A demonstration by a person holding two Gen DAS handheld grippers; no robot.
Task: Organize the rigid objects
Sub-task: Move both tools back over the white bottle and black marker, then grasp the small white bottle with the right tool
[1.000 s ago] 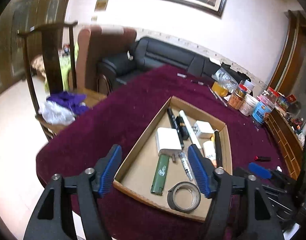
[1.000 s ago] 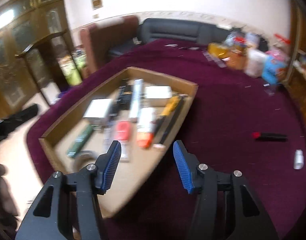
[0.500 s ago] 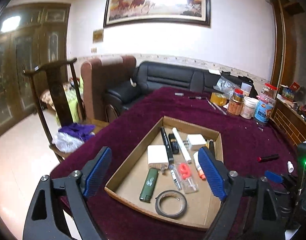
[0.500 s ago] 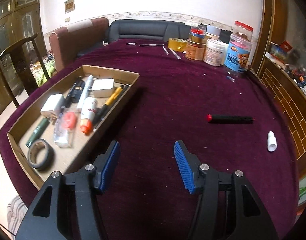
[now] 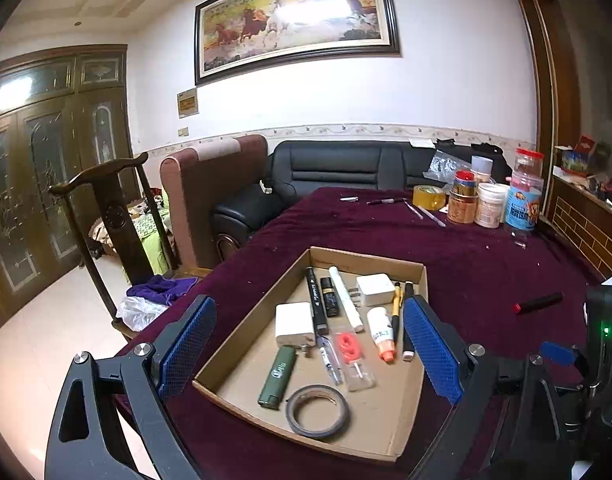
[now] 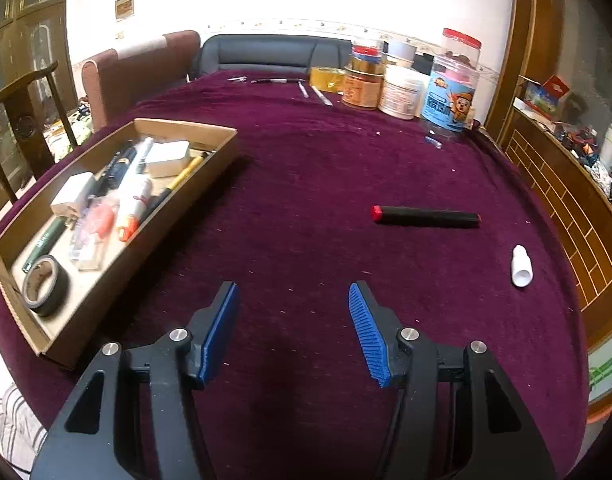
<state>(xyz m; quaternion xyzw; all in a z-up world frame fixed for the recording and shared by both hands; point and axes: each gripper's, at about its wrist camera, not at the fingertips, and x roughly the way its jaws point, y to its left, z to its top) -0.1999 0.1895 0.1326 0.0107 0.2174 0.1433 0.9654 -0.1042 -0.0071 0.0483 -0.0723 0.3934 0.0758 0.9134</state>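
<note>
Wider left hand-held gripper (image 5: 309,344); labels perhaps unreadable.

A framed horse painting (image 5: 296,20) hangs on the white wall, directly above a black leather sofa (image 5: 345,168). Left of the sofa stand a brown armchair (image 5: 210,192) and a dark wooden chair (image 5: 110,216) on pale glossy floor (image 5: 34,344). Farther left of the sofa, dark cabinets with glass doors (image 5: 46,168) reflect bright light.

Left wrist view: looks along its fingers, tilted slightly down, close over tray (image 5: 210,376) near edge. Right wrist view: steeper down at cloth (image 6: 306,200), tray (image 6: 106,280) at 9 o'clock. Shared: tray, marker (image 5: 537,303) (image 6: 425,216), jars (image 5: 493,204) (image 6: 401,92).
</note>
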